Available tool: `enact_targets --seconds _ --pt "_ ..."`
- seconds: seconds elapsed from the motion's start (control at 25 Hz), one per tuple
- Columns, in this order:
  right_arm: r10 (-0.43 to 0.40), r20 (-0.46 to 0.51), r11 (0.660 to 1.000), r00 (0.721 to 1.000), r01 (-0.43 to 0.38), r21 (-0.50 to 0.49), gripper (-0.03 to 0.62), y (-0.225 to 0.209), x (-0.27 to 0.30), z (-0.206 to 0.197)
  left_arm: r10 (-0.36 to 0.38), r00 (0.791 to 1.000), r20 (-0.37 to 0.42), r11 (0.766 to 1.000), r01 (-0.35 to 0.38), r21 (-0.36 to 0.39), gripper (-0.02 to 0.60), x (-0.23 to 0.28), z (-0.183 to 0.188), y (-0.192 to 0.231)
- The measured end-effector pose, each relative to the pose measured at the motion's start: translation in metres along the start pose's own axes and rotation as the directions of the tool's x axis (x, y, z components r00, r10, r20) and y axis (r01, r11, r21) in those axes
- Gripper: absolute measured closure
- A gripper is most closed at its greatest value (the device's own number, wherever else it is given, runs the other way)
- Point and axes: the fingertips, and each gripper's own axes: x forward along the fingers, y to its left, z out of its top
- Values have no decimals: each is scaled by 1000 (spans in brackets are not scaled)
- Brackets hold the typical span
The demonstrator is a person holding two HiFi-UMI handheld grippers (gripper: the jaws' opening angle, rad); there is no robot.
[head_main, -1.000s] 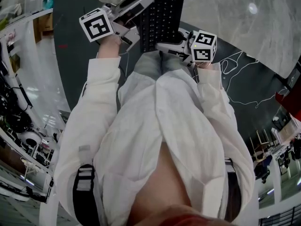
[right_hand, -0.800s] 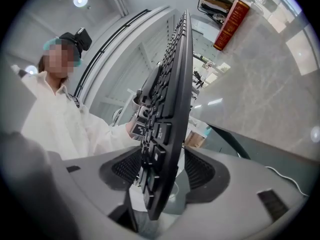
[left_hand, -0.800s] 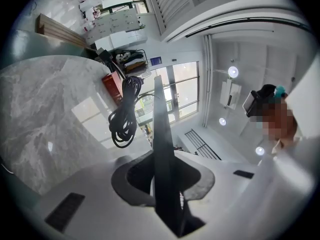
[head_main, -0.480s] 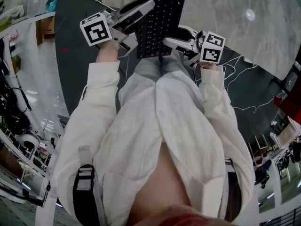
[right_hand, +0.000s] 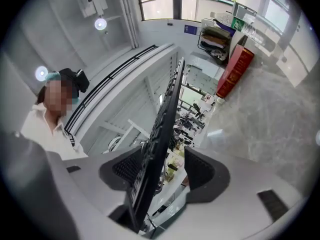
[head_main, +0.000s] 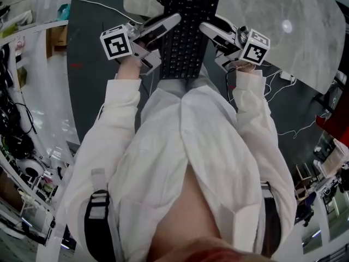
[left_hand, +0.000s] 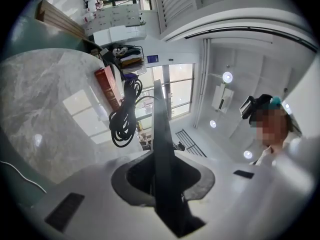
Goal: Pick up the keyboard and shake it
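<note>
A black keyboard (head_main: pixel 188 31) hangs in the air in front of me, lengthwise between the two grippers. My left gripper (head_main: pixel 163 25) is shut on its left long edge. In the left gripper view the keyboard (left_hand: pixel 161 134) stands edge-on, pinched in the left gripper (left_hand: pixel 162 176). My right gripper (head_main: pixel 210 29) sits at the right long edge. In the right gripper view the keyboard (right_hand: pixel 162 119) leans on one pad of the right gripper (right_hand: pixel 162 171), with a gap to the other pad. Those jaws have just been opening. The keyboard's coiled black cable (left_hand: pixel 125 114) dangles at its far end.
A grey marble table (head_main: pixel 283 42) lies ahead and to the right, with a red box (right_hand: pixel 235 71) standing on it. Thin white cables (head_main: pixel 283 81) trail over the dark floor at the right. Shelves and clutter line the left side (head_main: pixel 16 119).
The keyboard has come nearer to me with the left gripper. The right gripper has swung from the keyboard's near end out to its right side, and its jaws stand wider.
</note>
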Motion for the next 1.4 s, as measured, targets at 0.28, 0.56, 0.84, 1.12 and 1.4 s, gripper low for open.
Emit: enact_targets --seconds 0.28,0.56,0.84,1.12,1.4 --pt "62 42 996 997 -60 -59 344 11 19 55 -32 999 -7 999 32 15 491 0 2 -6" --pt "106 3 988 994 -105 -110 345 28 37 75 -76 997 4 997 76 25 491 1 5 -18" --pt "144 1 980 990 -143 -142 370 49 40 79 -103 995 10 993 102 63 491 -3 4 -34" --pt "116 -39 978 993 -121 -169 450 60 39 83 -117 993 23 986 114 119 491 0 3 -52" --pt "86 -71 979 994 -97 -179 471 73 41 87 -87 996 18 972 81 219 491 0 6 -65"
